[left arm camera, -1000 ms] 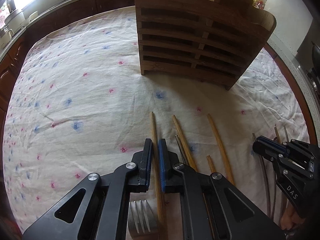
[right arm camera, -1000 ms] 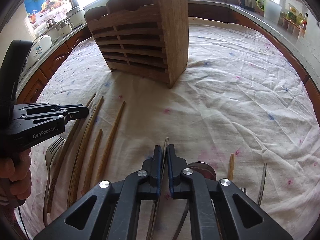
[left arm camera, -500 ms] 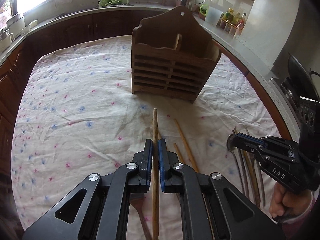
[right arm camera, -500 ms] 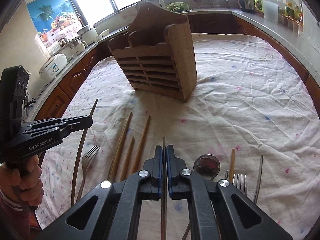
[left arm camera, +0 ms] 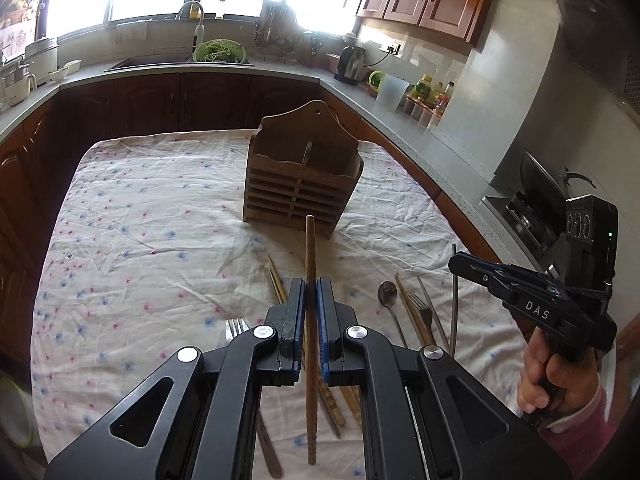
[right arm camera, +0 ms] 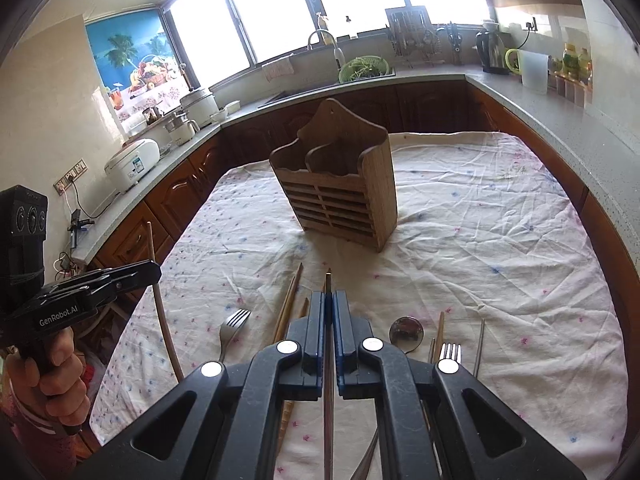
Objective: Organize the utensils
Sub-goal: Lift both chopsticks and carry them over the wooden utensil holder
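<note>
A slatted brown wooden utensil holder [left arm camera: 301, 184] with a tall arched back stands upright on the table [left arm camera: 132, 216], which is covered by a creased white cloth dotted with small pink and blue flowers. A central divider splits the holder into two open-topped compartments, and both appear empty as far as their interiors show.

The left tongs [left arm camera: 308, 292] are clenched on a long brown wooden chopstick [left arm camera: 310, 264], which runs between the blue pads and juts forward, its tip in line with the holder's base in the left wrist view. The right tongs [right arm camera: 329, 300] are clenched on a thin metal chopstick [right arm camera: 328, 400], whose short tip pokes out beyond the pads. Both tongs are raised above the cloth, well short of the holder.

On the cloth near the tongs lie the remaining utensils: several light wooden chopsticks [right arm camera: 289, 304] side by side, a silver fork [right arm camera: 231, 326] to their left, a round-bowled metal spoon [right arm camera: 406, 329], a second silver fork [right arm camera: 449, 352] and another thin metal chopstick [right arm camera: 479, 344] to the right. All of these lie apart from the holder.
</note>
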Tool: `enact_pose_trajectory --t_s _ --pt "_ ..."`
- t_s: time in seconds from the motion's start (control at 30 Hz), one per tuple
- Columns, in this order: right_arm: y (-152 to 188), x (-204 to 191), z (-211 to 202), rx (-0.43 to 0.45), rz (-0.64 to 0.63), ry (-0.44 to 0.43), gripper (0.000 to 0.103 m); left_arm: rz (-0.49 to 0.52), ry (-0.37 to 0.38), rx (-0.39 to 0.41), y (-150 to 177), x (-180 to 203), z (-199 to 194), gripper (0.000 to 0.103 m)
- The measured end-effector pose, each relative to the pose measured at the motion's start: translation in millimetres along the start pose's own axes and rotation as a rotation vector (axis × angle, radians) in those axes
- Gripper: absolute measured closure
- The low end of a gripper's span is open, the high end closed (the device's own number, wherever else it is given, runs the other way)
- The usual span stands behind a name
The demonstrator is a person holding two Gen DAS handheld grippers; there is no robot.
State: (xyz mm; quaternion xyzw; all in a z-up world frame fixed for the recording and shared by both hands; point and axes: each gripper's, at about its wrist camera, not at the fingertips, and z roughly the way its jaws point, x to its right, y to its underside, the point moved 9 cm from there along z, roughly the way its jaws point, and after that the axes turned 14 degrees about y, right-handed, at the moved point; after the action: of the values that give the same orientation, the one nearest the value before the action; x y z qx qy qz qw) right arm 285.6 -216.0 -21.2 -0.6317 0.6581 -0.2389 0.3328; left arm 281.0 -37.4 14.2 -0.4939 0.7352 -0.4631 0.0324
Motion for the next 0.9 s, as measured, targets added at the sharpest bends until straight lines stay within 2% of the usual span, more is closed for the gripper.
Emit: enact_pose_trajectory --t_s 0.4,0.9 --pt "-38.7 4.2 -59.3 0.233 0.047 -0.011 0.099 0.024 0.022 0.135 -19.7 13.7 -33.0 0.098" --pt "-79.1 18.3 -52.4 0.361 0.148 -0.023 0.099 0.041 -0.005 0.279 -68.2 9.8 -51.2 0.098"
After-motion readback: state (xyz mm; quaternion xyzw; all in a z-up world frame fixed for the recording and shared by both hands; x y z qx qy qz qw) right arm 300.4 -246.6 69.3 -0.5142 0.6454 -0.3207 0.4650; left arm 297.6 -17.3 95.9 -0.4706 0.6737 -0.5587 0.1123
